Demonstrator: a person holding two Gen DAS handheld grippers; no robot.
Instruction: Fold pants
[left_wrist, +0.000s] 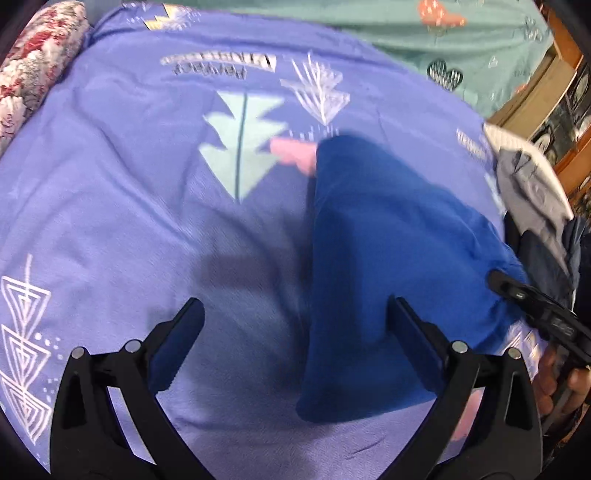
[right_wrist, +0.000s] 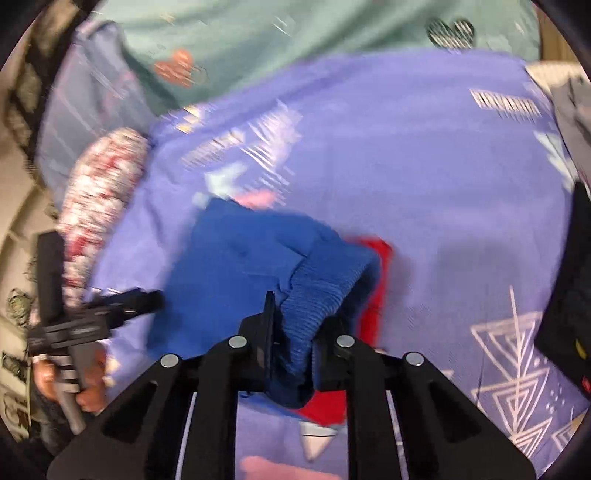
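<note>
Most of both views is filled by a lilac bedsheet (left_wrist: 110, 192) printed with white line-drawn arrows and a pale green tree shape; it is spread flat, and it appears to serve as the folding surface. A mint green sheet with heart prints (left_wrist: 406, 33) lies across the top of the left wrist view. A floral bolster (left_wrist: 33, 62) is seen at the upper left of that view, pushed to the edge of the sheet.

The blue pants (left_wrist: 388, 240) are laid right of centre in the left wrist view, lengthwise from the middle of the frame down toward the lower edge. In the right wrist view they sit at centre, with the ribbed waistband (right_wrist: 317, 295) lifted toward the camera; this end is judged to be raised so that it can be carried over the rest for a fold. A red patch of fabric (right_wrist: 375, 273) is exposed just beside and under the waistband; what it belongs to cannot be told.

The right gripper (right_wrist: 295, 354) is clamped narrowly on the ribbed waistband, the cloth bunched between its pads. The left gripper (left_wrist: 295, 325) is held wide apart above the sheet, with nothing pinched; its right finger (left_wrist: 417, 332) overlaps the pants' edge, though contact cannot be confirmed.
</note>
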